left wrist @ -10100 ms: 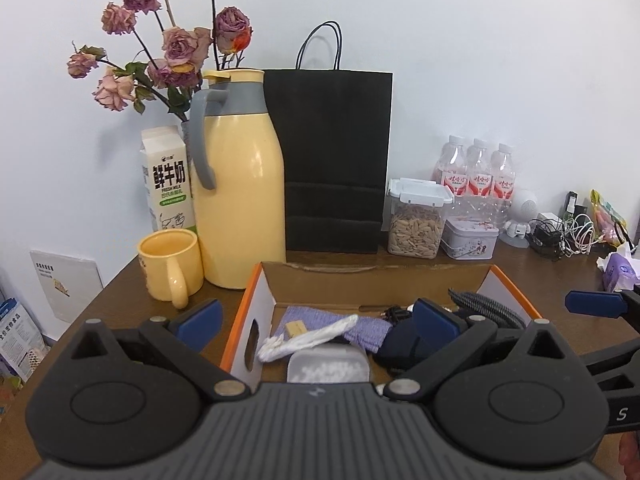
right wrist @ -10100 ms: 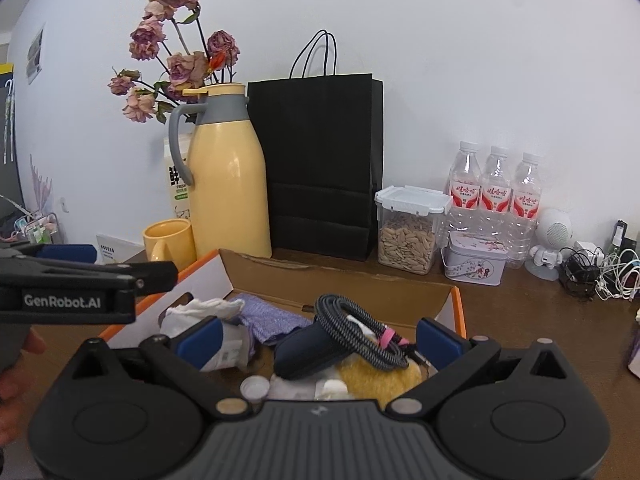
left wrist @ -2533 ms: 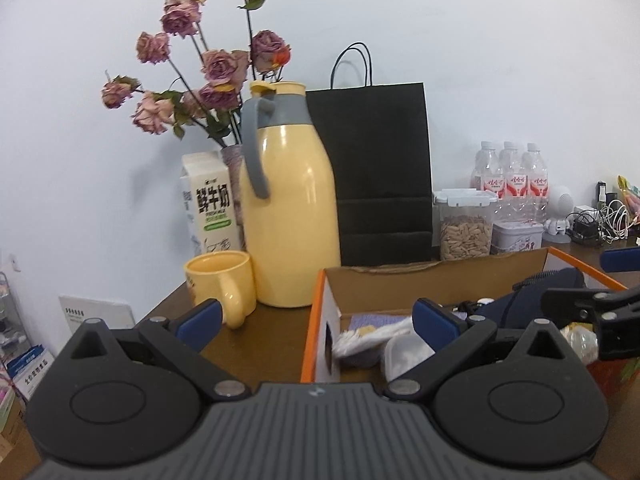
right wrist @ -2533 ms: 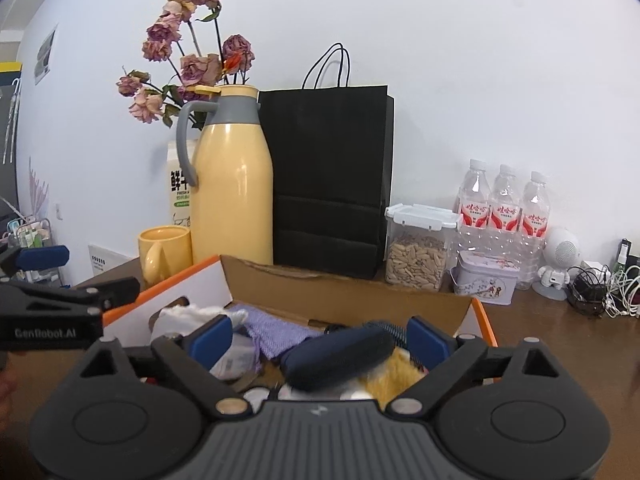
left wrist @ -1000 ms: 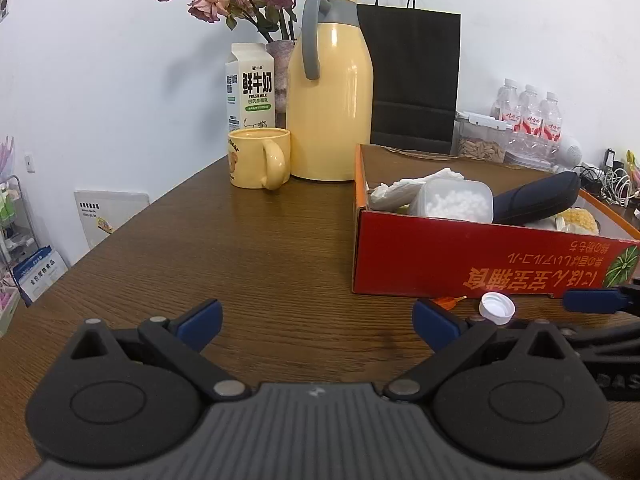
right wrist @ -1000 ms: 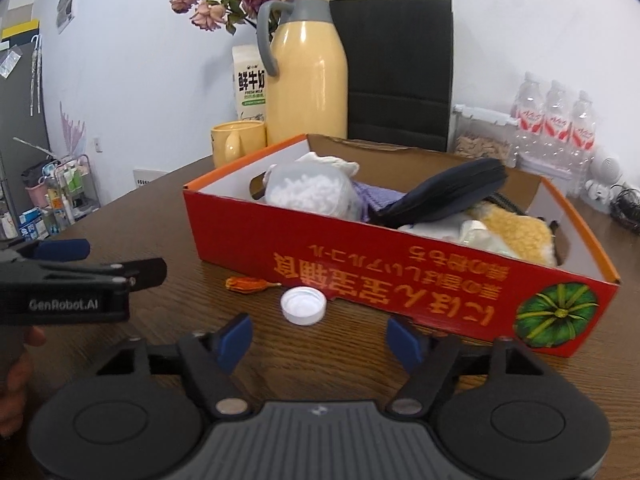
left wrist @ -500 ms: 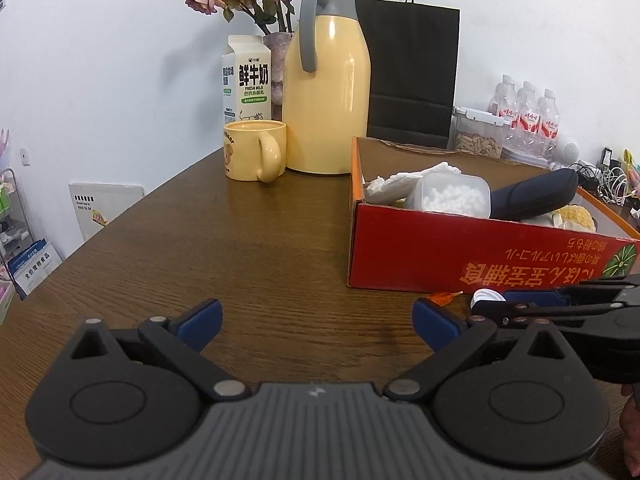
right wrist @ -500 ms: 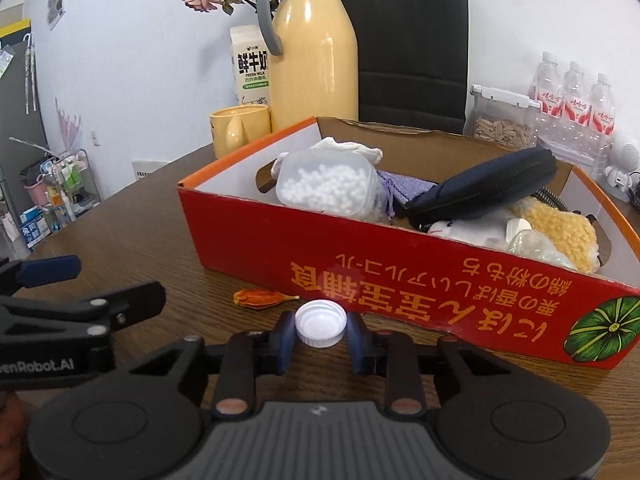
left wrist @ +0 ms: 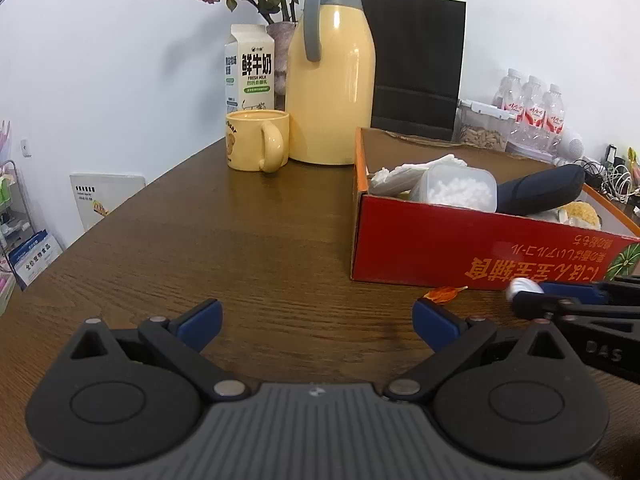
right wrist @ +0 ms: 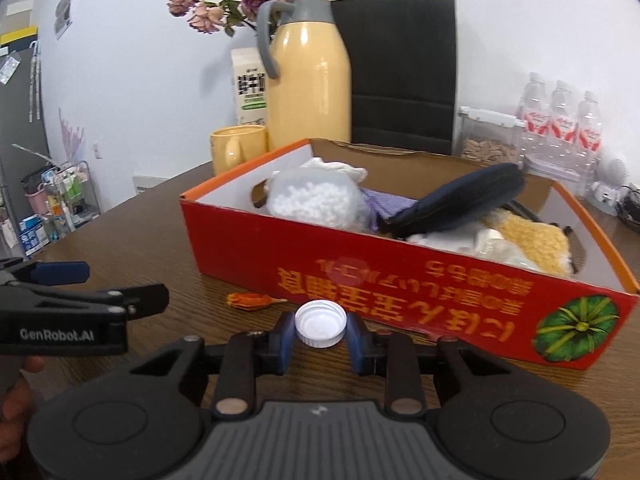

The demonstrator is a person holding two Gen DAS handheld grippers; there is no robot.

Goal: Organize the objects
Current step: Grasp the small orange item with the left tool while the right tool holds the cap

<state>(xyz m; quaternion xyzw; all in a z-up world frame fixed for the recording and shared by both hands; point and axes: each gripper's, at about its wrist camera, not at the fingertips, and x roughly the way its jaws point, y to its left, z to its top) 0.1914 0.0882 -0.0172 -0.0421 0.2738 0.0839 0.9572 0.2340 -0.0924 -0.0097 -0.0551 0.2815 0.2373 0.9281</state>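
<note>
Right now the white bottle cap [right wrist: 320, 323] sits pinched between the two blue fingers [right wrist: 283, 340] of the right gripper [right wrist: 320, 338], open side up, one pad touching each side of its rim. It is round, so it has no long axis to line up; what matters is where the red box [right wrist: 400, 280] lies from it. The box's near wall stands just ahead of the fingertips and rises above the cap, with the open top tilted away behind that wall. By my reading, the cap must go up first and then forward over the wall before it can be let go among the things inside, such as the tub of white beads [right wrist: 316, 200] and the dark pouch [right wrist: 456, 204]. A small orange scrap [right wrist: 252, 301] lies on the bench [right wrist: 132, 240] just left of the fingers, apart from them. The left gripper [left wrist: 316, 320] is well to the left of the cap, its fingers spread wide and holding nothing, pointing at bare wood; the right one is plainly nearer the box's wall.
</note>
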